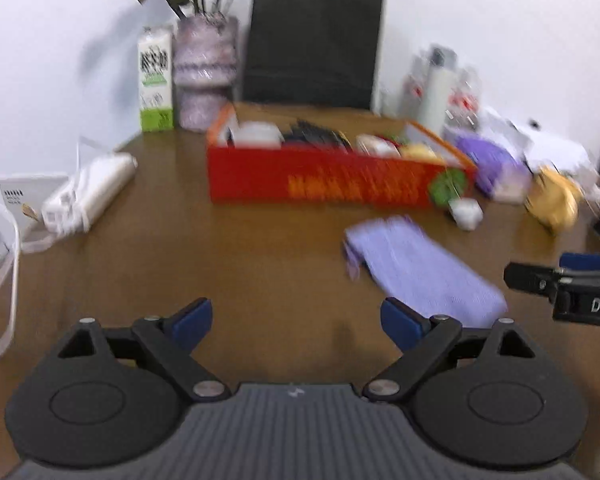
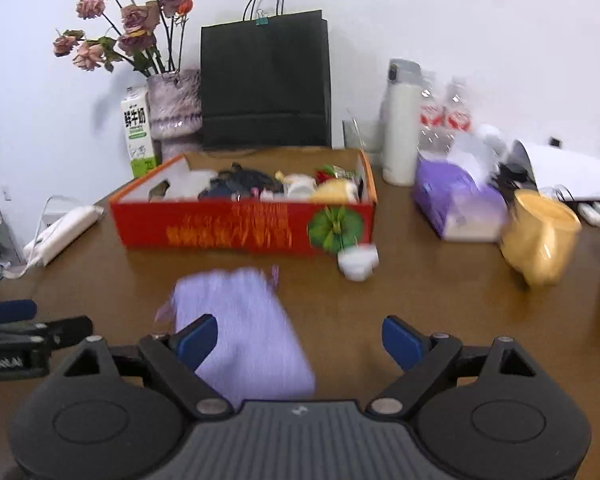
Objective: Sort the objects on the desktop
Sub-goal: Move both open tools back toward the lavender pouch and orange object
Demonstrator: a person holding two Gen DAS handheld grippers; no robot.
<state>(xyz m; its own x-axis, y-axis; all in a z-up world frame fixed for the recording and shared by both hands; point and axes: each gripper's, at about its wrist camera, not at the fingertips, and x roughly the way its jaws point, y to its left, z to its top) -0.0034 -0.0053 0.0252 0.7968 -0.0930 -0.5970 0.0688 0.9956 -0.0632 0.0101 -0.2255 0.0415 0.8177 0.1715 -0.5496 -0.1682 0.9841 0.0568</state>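
A folded lilac cloth point(image 1: 424, 268) point(image 2: 244, 328) lies flat on the brown desk, in front of a red box point(image 1: 320, 178) point(image 2: 236, 228) filled with small items. My left gripper point(image 1: 296, 326) is open with nothing between its blue pads, hovering over bare desk left of the cloth. My right gripper point(image 2: 298, 342) is open too, over the cloth's near end, nothing gripped. A small white object point(image 2: 358, 262) point(image 1: 466, 212) sits at the box's front right corner. A yellow mug point(image 2: 540, 236) point(image 1: 554, 200) stands to the right.
Along the back wall stand a black paper bag point(image 2: 266, 80), a vase with dried roses point(image 2: 174, 104), a milk carton point(image 2: 138, 132), a white flask point(image 2: 400, 120) and a purple tissue pack point(image 2: 456, 200). A white power strip point(image 1: 90, 192) lies at the left.
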